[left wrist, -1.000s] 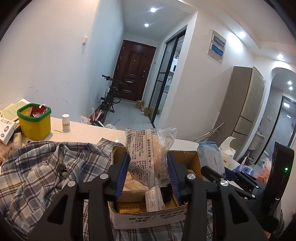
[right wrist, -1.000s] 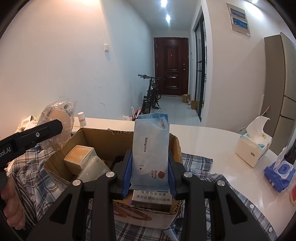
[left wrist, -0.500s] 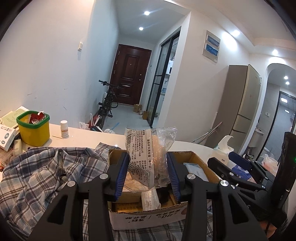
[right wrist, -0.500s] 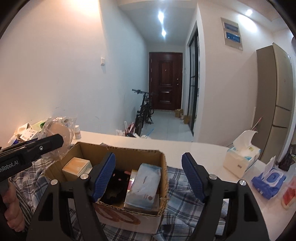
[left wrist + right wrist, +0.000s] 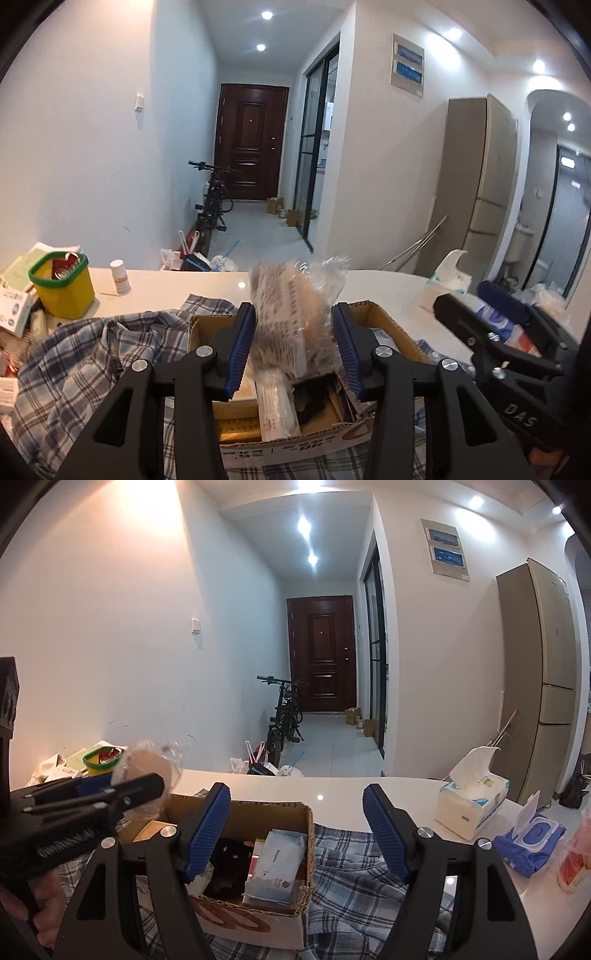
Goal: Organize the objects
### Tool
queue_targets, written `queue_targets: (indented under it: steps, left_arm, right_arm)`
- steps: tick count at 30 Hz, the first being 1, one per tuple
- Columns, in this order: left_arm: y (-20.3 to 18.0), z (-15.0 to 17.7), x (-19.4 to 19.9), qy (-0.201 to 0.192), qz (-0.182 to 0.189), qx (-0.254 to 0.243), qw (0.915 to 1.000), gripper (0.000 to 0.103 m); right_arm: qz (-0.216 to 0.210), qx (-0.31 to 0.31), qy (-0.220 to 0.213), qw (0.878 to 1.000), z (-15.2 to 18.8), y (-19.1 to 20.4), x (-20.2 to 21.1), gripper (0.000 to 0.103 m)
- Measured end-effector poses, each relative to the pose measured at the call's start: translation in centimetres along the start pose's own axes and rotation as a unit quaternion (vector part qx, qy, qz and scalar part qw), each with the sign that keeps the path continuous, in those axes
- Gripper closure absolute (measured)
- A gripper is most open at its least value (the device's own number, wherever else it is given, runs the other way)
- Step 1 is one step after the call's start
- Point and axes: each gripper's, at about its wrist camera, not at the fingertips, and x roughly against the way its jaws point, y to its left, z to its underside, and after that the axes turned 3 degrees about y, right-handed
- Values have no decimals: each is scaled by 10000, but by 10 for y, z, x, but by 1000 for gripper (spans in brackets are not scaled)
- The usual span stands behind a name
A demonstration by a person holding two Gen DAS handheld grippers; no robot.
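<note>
Our left gripper [image 5: 295, 345] is clamped on a crinkly clear plastic packet with a printed white label [image 5: 291, 314], held upright between the blue pads just above the open brown cardboard box [image 5: 384, 325]. We carry it there, we judge, because the box is the collecting point: it already holds a pale blue wipes pouch [image 5: 275, 867], a dark item and a white wrapped roll [image 5: 277, 410], and the packet looks ready to join them.

Our right gripper [image 5: 297, 834] stands wide apart and empty, hovering over the box's 3 o'clock edge, with the pouch lying in the box below it. Seen from that side, the left gripper and its packet sit at 9 o'clock of the box.

The box rests on a rumpled blue-and-white plaid cloth [image 5: 74, 365] spread over the white desk [image 5: 351, 786]. At 10 o'clock on the desk stand a yellow tub with a green rim [image 5: 62, 288] and a small white bottle [image 5: 120, 277]; at 2 o'clock are a white tissue pack [image 5: 469, 805] and a blue wet-wipe pack [image 5: 528, 842], likely waiting their turn.

The free space in the box looks tight, so lowering the packet calls for care.
</note>
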Motion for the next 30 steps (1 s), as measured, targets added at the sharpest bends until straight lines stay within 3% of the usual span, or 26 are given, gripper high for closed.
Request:
queue_targets:
  steps: [7,11,13,16,20,22,25,30]
  left_arm:
    - [-13,-3,-10,100,40,-32,9999,57]
    - [-3,-2,-5,69,21,173,9998,31]
    - [2,-1,4,-2,-13,209,9998,29]
    - [10,0,19,-138,-87,271,9995,16]
    - [18,0,37,-384,-167,262,9988,15]
    - [18,-1,43,-527,-331,164,9979,13]
    - [16,-3,51,-724,-538,74,9959,0]
    - [15,-7,76,-1020,-469,27,9937,0]
  right_arm:
    - [100,-239,76,9996,-2,-12,-4,30]
    - [181,-184,5,9997,-3,-11,-1,30]
    - [107,-189,-9,9998,-4,-9,1,30]
    - [105,-85,-8,9999,-3,-3,2,30]
    - [170,85,13,9998,-2,5,2,29]
    - [148,104,16,9998,-2,9,3,24]
    - [217,107,-104,9997,-3,11,9,1]
    - [315,141,-193,9992,-12,14,18,0]
